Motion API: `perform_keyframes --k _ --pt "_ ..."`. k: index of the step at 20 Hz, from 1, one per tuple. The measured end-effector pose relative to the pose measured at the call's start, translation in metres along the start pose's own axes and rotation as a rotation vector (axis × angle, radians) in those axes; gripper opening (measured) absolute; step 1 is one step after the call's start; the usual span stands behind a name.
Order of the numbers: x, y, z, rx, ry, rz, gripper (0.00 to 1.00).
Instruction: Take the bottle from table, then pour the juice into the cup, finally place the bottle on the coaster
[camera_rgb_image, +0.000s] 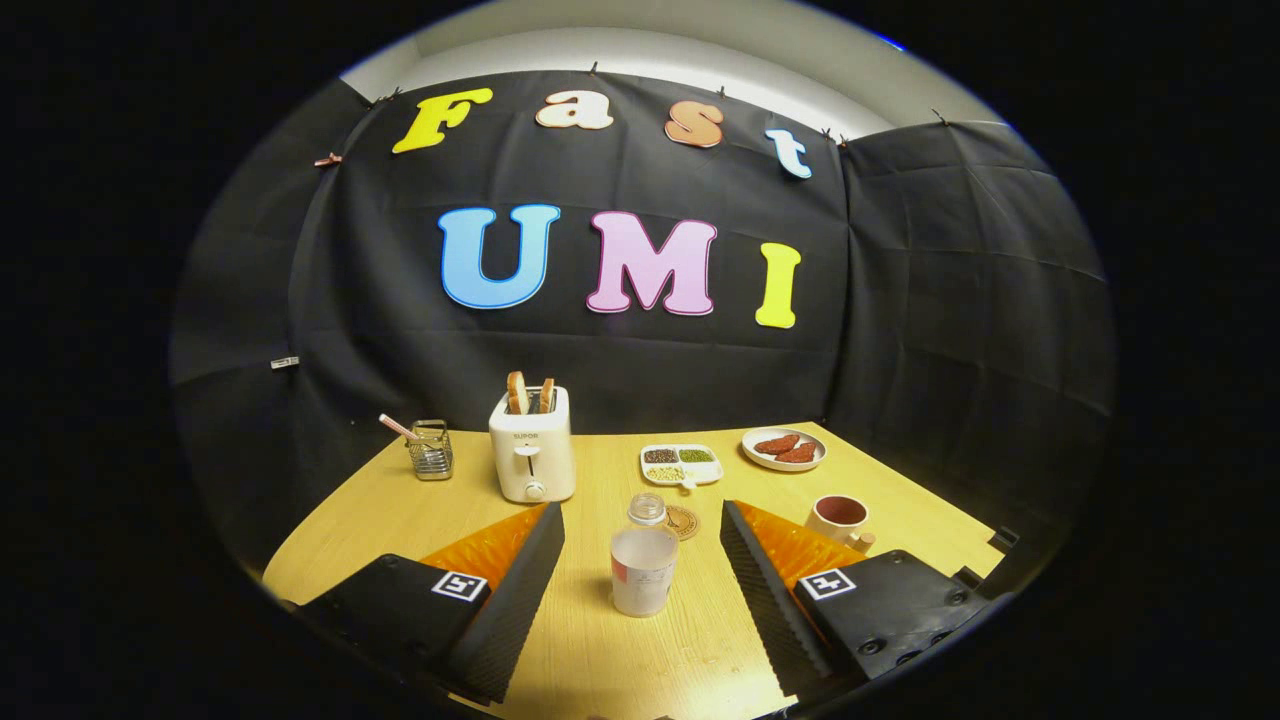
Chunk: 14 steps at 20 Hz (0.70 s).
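Observation:
A small clear bottle (643, 562) with pale liquid and no cap stands upright on the wooden table (640, 650), between my two black fingers and slightly ahead of their tips. My gripper (640, 512) is open wide, and neither finger touches the bottle. Just behind the bottle lies a round brown coaster (685, 522), partly hidden by it. A white cup (840, 520) with a dark inside stands beyond the right finger (760, 580). The left finger (520, 580) is about as far from the bottle as the right one.
A white toaster (532, 450) with two slices stands at the back, with a wire basket (431, 450) to its left. A divided dish of grains (681, 464) and a plate with red pieces (784, 449) sit behind the coaster.

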<state>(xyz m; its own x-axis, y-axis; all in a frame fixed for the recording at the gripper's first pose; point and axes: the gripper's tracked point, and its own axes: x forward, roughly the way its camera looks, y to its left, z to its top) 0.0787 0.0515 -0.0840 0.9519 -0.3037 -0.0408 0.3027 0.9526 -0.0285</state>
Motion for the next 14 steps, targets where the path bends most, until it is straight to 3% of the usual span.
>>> perform_keyframes --k 14 --pt "0.066 0.003 -0.073 0.018 0.068 -0.052 0.97"
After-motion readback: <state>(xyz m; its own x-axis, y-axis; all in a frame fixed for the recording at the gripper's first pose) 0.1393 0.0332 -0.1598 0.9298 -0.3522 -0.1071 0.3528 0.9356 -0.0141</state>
